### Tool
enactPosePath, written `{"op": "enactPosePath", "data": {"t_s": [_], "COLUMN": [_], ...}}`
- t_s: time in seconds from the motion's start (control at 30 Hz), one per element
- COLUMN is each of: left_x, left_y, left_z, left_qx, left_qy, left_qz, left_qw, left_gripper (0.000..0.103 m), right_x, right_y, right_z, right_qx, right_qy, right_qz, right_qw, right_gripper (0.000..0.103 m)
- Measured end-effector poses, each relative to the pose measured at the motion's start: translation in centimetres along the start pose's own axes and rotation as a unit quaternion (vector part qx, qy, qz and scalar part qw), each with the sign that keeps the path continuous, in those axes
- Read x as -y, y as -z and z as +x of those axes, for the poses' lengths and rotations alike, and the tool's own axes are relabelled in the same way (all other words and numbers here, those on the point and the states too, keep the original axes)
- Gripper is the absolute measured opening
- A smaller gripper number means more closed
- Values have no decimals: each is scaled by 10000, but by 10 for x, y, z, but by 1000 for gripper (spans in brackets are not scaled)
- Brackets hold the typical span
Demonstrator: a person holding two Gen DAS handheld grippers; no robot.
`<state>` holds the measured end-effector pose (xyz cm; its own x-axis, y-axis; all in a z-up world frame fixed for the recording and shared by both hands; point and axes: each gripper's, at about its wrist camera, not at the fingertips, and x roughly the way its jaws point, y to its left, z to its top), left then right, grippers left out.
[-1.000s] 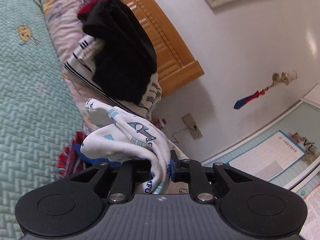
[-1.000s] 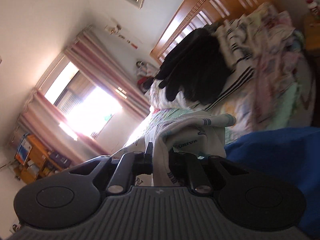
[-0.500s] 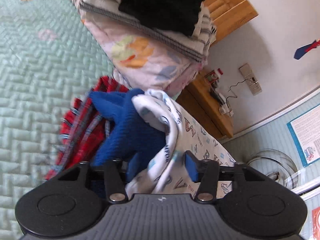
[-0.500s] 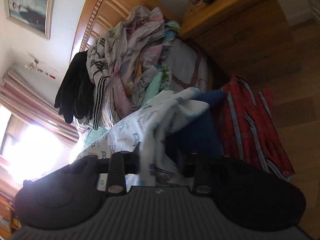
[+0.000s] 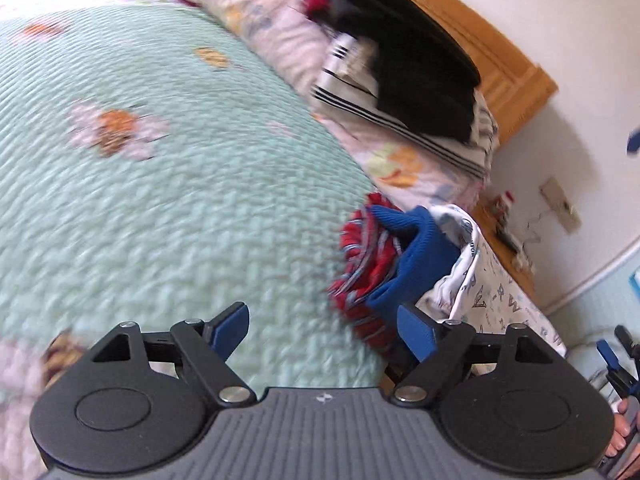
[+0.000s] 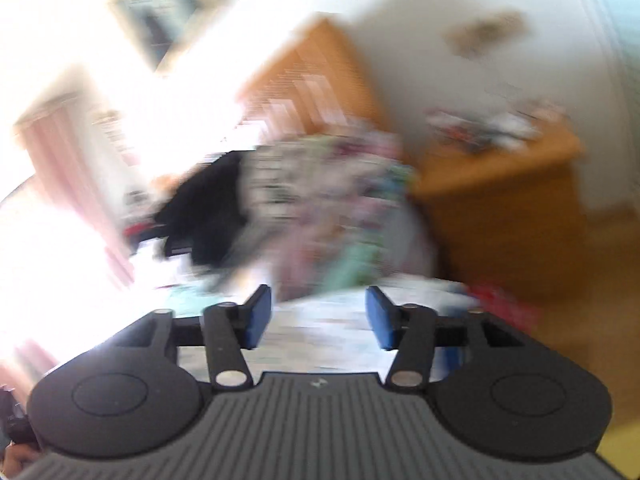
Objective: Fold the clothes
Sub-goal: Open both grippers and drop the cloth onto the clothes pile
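Beside the bed (image 5: 168,208), three garments blur; my left tongs (image 5: 323,330) and right tongs (image 6: 316,316), just opening, grip nothing.

White printed garment (image 5: 472,280), blue knit (image 5: 416,264), red plaid (image 5: 360,256), seemingly heaped at bed edge

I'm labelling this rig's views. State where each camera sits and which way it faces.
Left wrist: on the left tool, jaws open and empty, looking down over the green quilt at the red plaid, blue and white printed clothes; fingers show at lower right.
Right wrist: on the right tool, jaws open and empty, facing the headboard; heavily blurred.
Shared: headboard, black garment, nightstand.
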<state>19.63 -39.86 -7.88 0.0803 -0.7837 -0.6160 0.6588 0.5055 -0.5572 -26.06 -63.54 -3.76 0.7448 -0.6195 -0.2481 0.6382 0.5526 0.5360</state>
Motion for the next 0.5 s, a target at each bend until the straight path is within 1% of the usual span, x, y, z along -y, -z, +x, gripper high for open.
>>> {"op": "enactPosePath", "data": {"t_s": [0.03,0.07,0.1,0.17,0.2,0.23,0.33,0.43,0.47,0.5], "left_x": [-8,-15,-21,-30,-34,-37,-45,-54,-58,-62], "left_y": [6,12,18,29,34,39,53,68,73,78], "left_z": [-13,-25,-36,-57,-68,-77,-104,-127,-133,-139], "left_qx": [70,133,184,274,318,367,514,637,670,700], "left_qy": [-13,-33,-65,-142,-194,-265,-471,-631,-656,-670], "left_qz": [-99,-170,-224,-281,-287,-274,-258,-332,-375,-422], "left_qw": [9999,9998,9996,9991,9989,9986,9972,9954,9949,9944], "left_gripper": [83,83,83,83,83,83,84,86,86,86], "right_x": [-15,-29,-42,-63,-73,-83,-110,-124,-128,-133], "right_y": [4,9,15,29,37,45,73,101,108,111], "right_z": [12,27,47,94,118,144,213,244,245,239], "right_qx": [-17,-58,-148,-380,-509,-670,-1205,-1524,-1537,-1468], "right_qy": [-240,-446,-608,-766,-824,-848,-716,-365,-329,-382], "right_qz": [-25,18,100,238,264,289,268,-32,-117,-189], "right_qw": [9997,9990,9980,9961,9950,9937,9898,9876,9875,9882], "right_gripper": [75,75,75,72,69,65,63,64,64,64]}}
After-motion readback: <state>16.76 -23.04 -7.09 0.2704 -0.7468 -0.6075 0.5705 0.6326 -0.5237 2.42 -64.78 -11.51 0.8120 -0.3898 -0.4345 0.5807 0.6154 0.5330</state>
